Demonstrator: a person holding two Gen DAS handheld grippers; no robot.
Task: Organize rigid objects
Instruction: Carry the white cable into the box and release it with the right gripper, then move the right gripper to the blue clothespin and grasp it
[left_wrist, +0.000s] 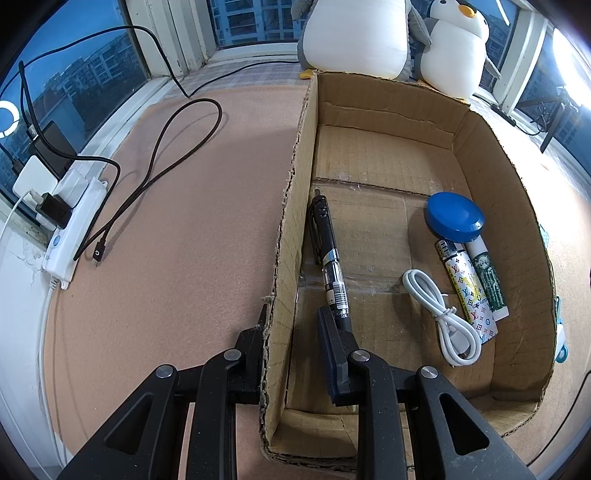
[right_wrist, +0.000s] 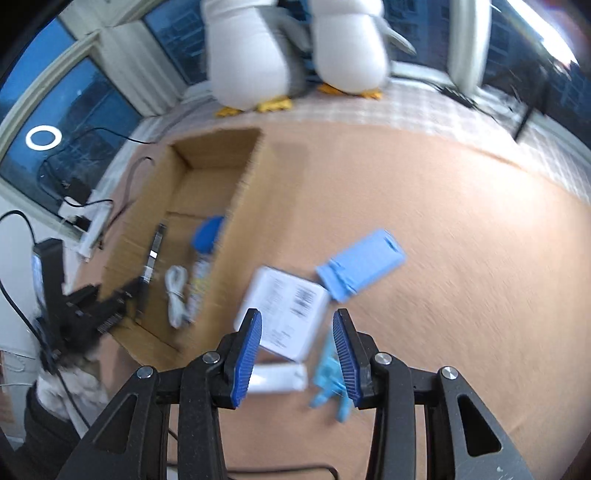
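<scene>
Cardboard box (left_wrist: 491, 206) sits on a tan mat (left_wrist: 184, 240); all places are given relative to it. Left gripper (left_wrist: 291, 325) is clamped on the box's left wall, one finger outside, one inside. Inside the box: black pen (left_wrist: 328, 254) along the left wall, its near end touching the inner finger; coiled white cable (left_wrist: 443, 317) mid-floor; blue round lid (left_wrist: 455, 217) toward the right wall, with a patterned lighter (left_wrist: 469, 291) and a green-labelled tube (left_wrist: 489, 280) just beside it. Right gripper (right_wrist: 297, 328) hangs outside, right of the box, jaws parted, nothing between the pads. Below it on the mat: white labelled box (right_wrist: 288, 310), blue flat case (right_wrist: 362, 264), light blue clip (right_wrist: 330, 380), small white block (right_wrist: 277, 378). Right view is blurred.
</scene>
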